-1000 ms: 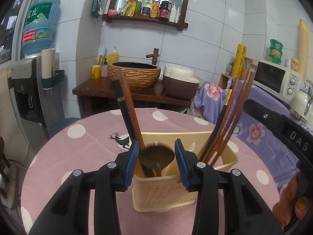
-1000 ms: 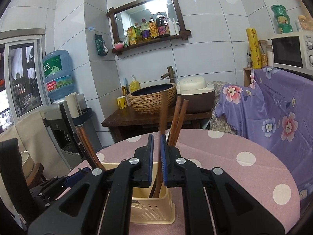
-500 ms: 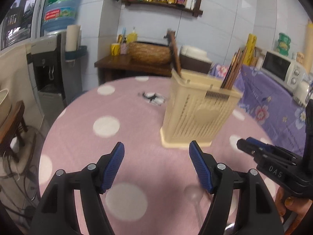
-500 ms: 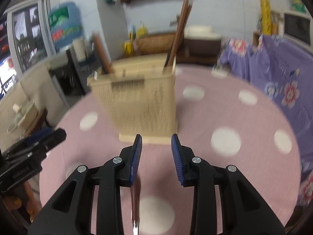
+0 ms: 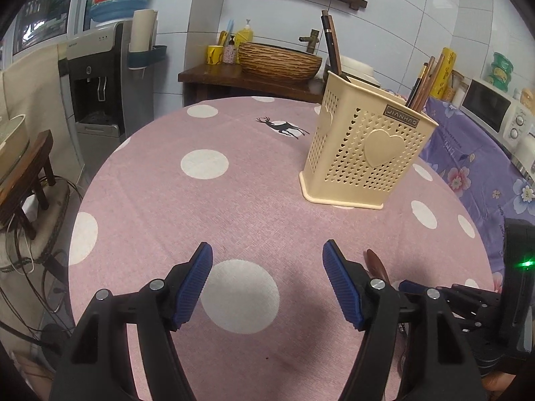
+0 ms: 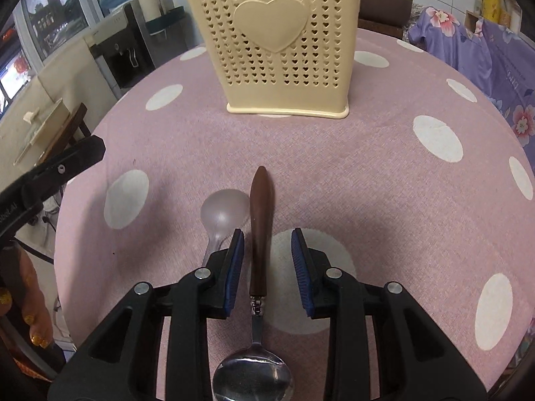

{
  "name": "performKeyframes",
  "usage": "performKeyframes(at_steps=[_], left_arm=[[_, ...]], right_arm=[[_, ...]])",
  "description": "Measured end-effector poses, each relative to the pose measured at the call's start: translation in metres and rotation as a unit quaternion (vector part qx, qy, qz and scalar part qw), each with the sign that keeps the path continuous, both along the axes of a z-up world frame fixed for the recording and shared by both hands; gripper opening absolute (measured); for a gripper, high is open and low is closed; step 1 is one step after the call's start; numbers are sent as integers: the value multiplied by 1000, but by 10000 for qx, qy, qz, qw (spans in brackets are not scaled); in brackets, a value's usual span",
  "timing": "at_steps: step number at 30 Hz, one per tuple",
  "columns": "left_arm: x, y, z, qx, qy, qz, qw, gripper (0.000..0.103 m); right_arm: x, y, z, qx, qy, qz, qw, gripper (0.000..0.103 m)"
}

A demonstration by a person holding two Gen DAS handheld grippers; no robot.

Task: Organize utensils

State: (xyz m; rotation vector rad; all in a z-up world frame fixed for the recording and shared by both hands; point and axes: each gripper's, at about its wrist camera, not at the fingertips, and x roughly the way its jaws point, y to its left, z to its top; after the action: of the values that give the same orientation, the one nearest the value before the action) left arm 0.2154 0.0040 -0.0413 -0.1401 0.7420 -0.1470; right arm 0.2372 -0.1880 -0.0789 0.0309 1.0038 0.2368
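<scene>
Our right gripper, jaws closing, straddled the wooden-handled spoon untouched. The utensil holder stood at twelve o'clock. Our left gripper gaped wide, empty.

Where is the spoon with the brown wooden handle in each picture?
Left wrist view: only the tip of the wooden-handled spoon shows, low on the right, just behind the left tool's right finger.
Right wrist view: the whole wooden-handled spoon lies in the lower middle, handle between the right tool's closing fingers, not yet gripped.
Shared landmark: the cream utensil holder with the heart.
</scene>
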Motion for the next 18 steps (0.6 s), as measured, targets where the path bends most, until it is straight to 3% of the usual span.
performKeyframes(at_steps=[9,18], left_arm=[[1,-3,-4,-45,114,-58,9999,68],[1,-24,-14,-6,387,-368,9986,67]], right_arm=[[6,6,0,-284,-105,-17,9995,13],[3,-28,2,-358,-103,-347,9987,12]])
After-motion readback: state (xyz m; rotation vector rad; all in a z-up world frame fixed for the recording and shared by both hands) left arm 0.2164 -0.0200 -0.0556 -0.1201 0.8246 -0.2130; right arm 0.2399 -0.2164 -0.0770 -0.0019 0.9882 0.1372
